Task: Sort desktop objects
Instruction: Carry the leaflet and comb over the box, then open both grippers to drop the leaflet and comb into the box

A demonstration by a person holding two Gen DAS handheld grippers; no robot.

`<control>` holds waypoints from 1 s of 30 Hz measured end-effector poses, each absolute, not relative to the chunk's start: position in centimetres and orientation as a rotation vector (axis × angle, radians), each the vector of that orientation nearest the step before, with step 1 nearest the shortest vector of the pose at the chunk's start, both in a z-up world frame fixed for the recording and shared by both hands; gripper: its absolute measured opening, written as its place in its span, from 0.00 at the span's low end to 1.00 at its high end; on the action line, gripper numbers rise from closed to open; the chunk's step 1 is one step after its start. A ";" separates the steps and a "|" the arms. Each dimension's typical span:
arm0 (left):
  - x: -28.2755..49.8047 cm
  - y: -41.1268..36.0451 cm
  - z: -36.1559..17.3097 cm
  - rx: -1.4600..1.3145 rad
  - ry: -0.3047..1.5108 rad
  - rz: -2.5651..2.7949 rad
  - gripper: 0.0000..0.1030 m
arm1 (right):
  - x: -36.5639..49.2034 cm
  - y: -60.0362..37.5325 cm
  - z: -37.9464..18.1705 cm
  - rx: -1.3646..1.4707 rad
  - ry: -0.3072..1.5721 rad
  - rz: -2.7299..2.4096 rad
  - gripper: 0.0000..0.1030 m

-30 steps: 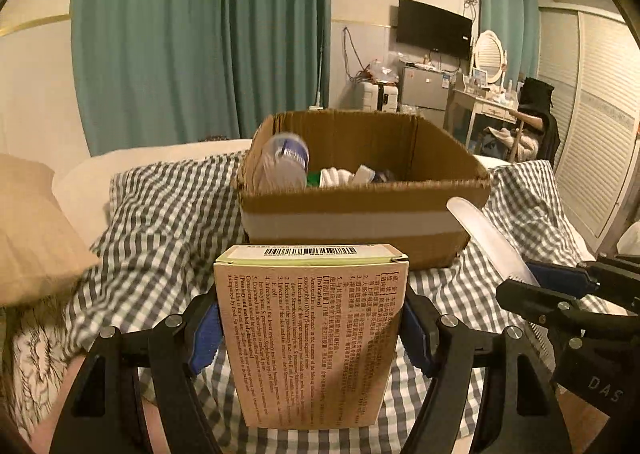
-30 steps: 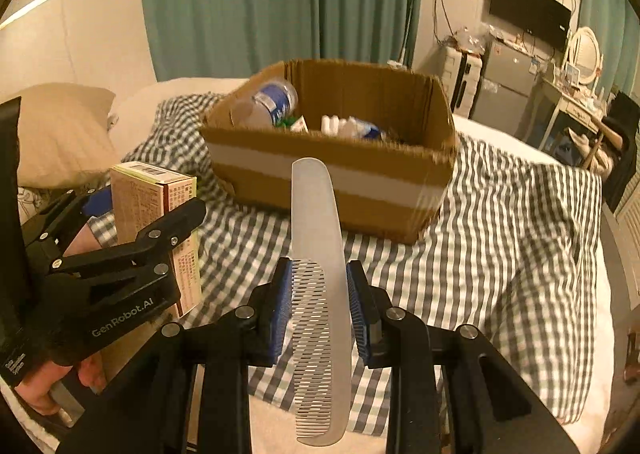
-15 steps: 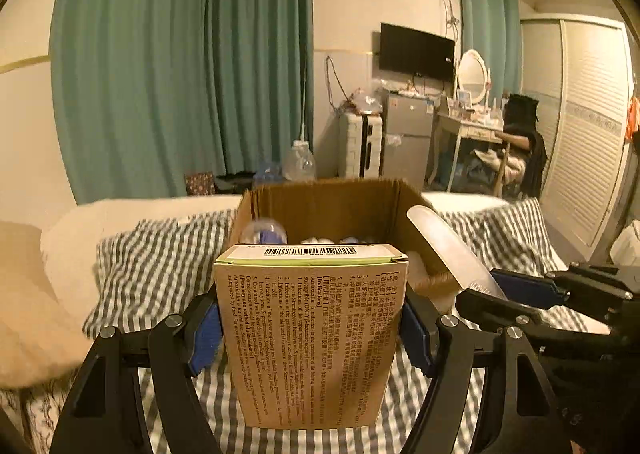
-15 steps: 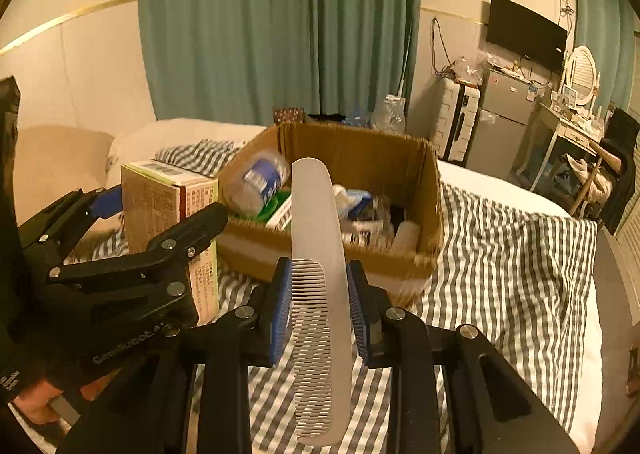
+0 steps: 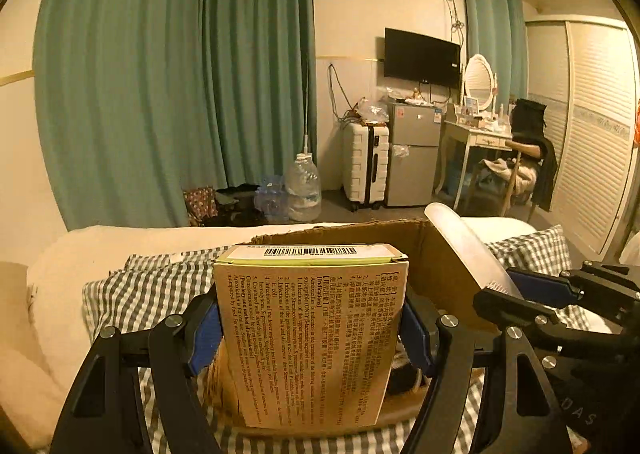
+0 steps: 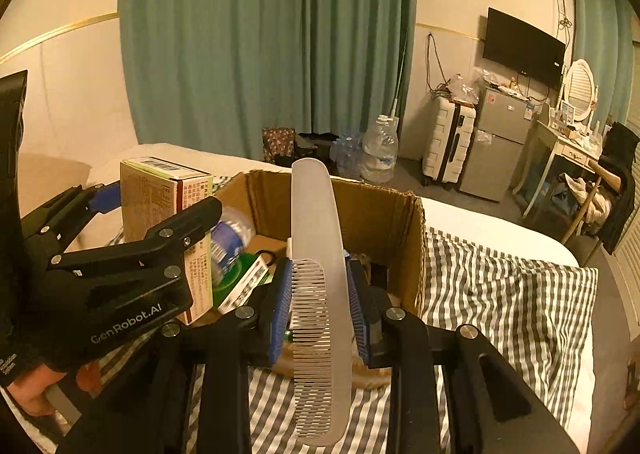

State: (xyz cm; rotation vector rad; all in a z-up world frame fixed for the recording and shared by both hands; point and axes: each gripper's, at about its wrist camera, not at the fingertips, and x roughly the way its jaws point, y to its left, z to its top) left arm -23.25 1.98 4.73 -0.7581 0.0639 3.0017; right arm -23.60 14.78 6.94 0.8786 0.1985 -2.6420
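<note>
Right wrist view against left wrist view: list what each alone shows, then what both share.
Right only: the bottle and packets inside the carton, and the comb's teeth. Left only: the printed face of the medicine box and the wardrobe doors. Both: left claw shut on the medicine box, right claw shut on the comb, the carton, checked cloth.

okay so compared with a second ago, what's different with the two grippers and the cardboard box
Both grippers have moved forward and up to the cardboard box, which now looms close. The left gripper brings the medicine box to the near wall; the right gripper carries the comb over the open top. Nothing was let go: both stay clamped, and the bottle still lies inside the box.
</note>
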 end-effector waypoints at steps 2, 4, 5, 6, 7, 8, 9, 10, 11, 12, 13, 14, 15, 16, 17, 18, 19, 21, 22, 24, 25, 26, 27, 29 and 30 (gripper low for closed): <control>-24.3 2.0 4.3 -0.764 0.075 3.004 0.73 | -25.1 14.8 6.5 0.884 0.203 -2.644 0.26; -25.5 2.0 4.0 -0.778 0.072 3.004 0.73 | -26.3 14.7 6.1 0.879 0.235 -2.656 0.26; -26.1 1.8 3.7 -0.786 0.068 3.003 0.73 | -26.8 14.7 5.8 0.882 0.232 -2.654 0.26; -26.5 1.7 3.4 -0.793 0.060 3.003 0.73 | -27.3 14.7 5.5 0.889 0.220 -2.648 0.26; -27.2 1.6 3.0 -0.807 0.051 2.999 0.73 | -28.2 14.8 5.0 0.903 0.197 -2.642 0.26; -27.6 1.4 2.6 -0.815 0.045 2.998 0.73 | -28.7 15.0 4.6 0.912 0.186 -2.639 0.26; -28.1 1.3 2.1 -0.819 0.049 2.998 0.73 | -29.2 15.0 4.2 0.923 0.176 -2.636 0.26; -28.4 1.4 1.9 -0.818 0.057 3.000 0.73 | -30.1 15.1 3.6 0.942 0.172 -2.628 0.26; -28.7 1.4 1.6 -0.822 0.070 3.000 0.73 | -30.5 15.1 3.2 0.951 0.173 -2.625 0.26; -29.0 1.5 1.3 -0.825 0.079 2.998 0.73 | -30.8 15.1 2.9 0.959 0.173 -2.623 0.26; -29.4 1.5 1.0 -0.826 0.084 2.995 0.73 | -31.3 15.1 2.4 0.967 0.169 -2.619 0.26; -29.6 1.6 0.8 -0.828 0.088 2.992 0.73 | -31.5 15.1 2.1 0.971 0.164 -2.617 0.26; -29.9 1.7 0.5 -0.830 0.092 2.990 0.73 | -31.8 15.1 1.8 0.977 0.156 -2.615 0.26; -30.2 1.7 0.3 -0.830 0.091 2.991 0.73 | -32.2 15.2 1.4 0.985 0.144 -2.610 0.26; -30.4 1.8 0.1 -0.831 0.088 2.990 0.73 | -32.4 15.2 1.2 0.991 0.138 -2.607 0.26; -30.6 1.9 0.0 -0.835 0.085 2.988 0.73 | -32.6 15.2 0.9 0.996 0.136 -2.602 0.26; -30.9 2.0 -0.2 -0.839 0.088 2.989 0.73 | -32.6 15.2 0.6 0.998 0.135 -2.599 0.27; -31.4 2.9 -0.4 -0.832 0.129 2.998 0.77 | -32.8 15.3 0.4 1.005 0.137 -2.601 0.33; -31.4 3.1 -0.5 -0.828 0.157 3.012 0.82 | -32.9 15.4 0.3 0.998 0.137 -2.618 0.39; -31.3 3.6 -0.1 -0.807 0.215 3.079 0.95 | -32.7 15.7 0.4 0.992 0.140 -2.659 0.56; -31.2 3.7 0.1 -0.789 0.222 3.090 0.96 | -32.8 16.1 0.5 0.991 0.118 -2.661 0.58; -31.1 3.6 0.3 -0.779 0.214 3.091 0.96 | -32.8 16.4 0.6 0.994 0.098 -2.660 0.61; -30.9 3.6 0.5 -0.779 0.198 3.078 0.96 | -32.7 16.7 0.7 0.997 0.083 -2.662 0.62; -30.6 3.4 0.9 -0.778 0.190 3.082 0.96 | -32.4 17.0 1.3 0.996 0.073 -2.675 0.63; -30.3 3.4 1.2 -0.777 0.201 3.093 0.97 | -32.2 17.1 1.6 0.992 0.075 -2.682 0.65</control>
